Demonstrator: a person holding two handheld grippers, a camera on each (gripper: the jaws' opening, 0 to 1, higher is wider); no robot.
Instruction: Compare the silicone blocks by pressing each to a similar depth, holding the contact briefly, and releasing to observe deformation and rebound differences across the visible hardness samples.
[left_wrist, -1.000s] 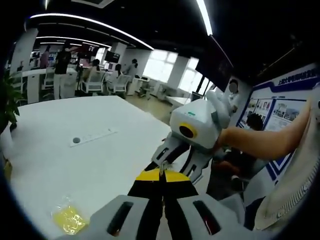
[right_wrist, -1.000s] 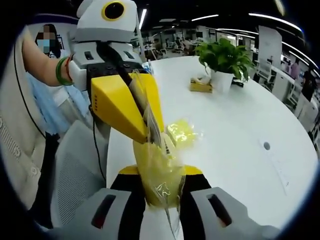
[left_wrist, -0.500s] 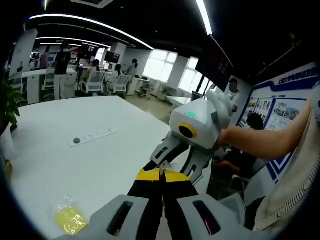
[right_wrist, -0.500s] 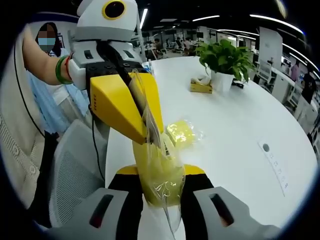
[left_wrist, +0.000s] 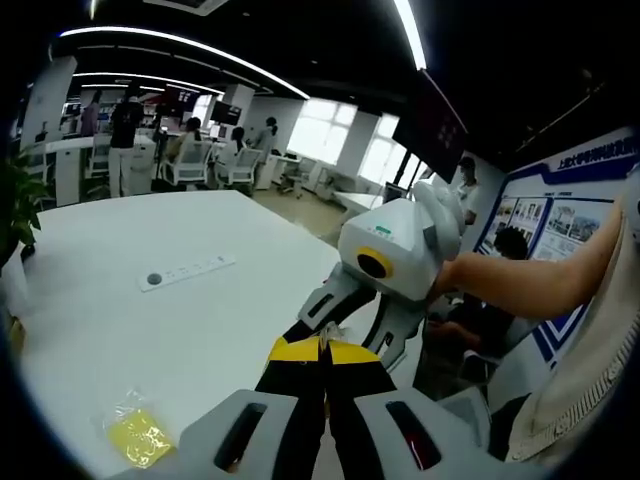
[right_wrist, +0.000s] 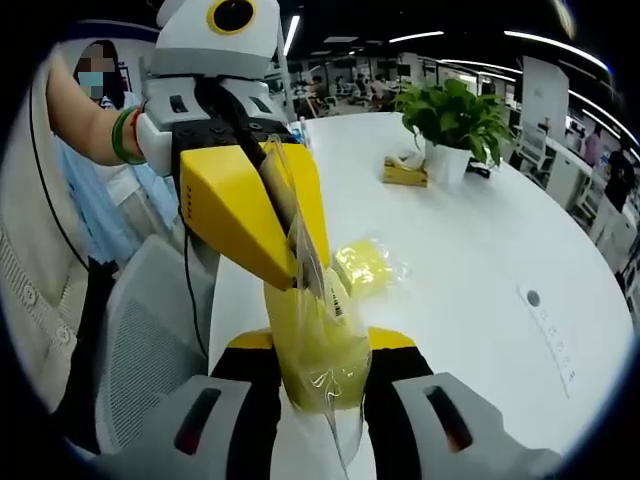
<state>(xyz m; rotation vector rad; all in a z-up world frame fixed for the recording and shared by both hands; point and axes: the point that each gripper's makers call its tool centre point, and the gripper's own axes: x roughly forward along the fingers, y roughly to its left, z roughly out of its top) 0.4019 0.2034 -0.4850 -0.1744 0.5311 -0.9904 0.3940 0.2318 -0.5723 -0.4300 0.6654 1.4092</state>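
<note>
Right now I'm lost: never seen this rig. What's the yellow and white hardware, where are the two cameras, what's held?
No robot here: a person holds a two-jaw gripper in each hand, and a fisheye camera rides on each, looking forward along its jaws.

In the left gripper view, the left gripper has its jaws together, and the right gripper meets it from the right.

In the right gripper view, the right gripper is shut on a clear bag holding a yellow silicone block. The left gripper comes in from above and pinches the bag's upper edge.

On the white table lie a second bagged yellow block, a potted plant and a flush power strip.
</note>
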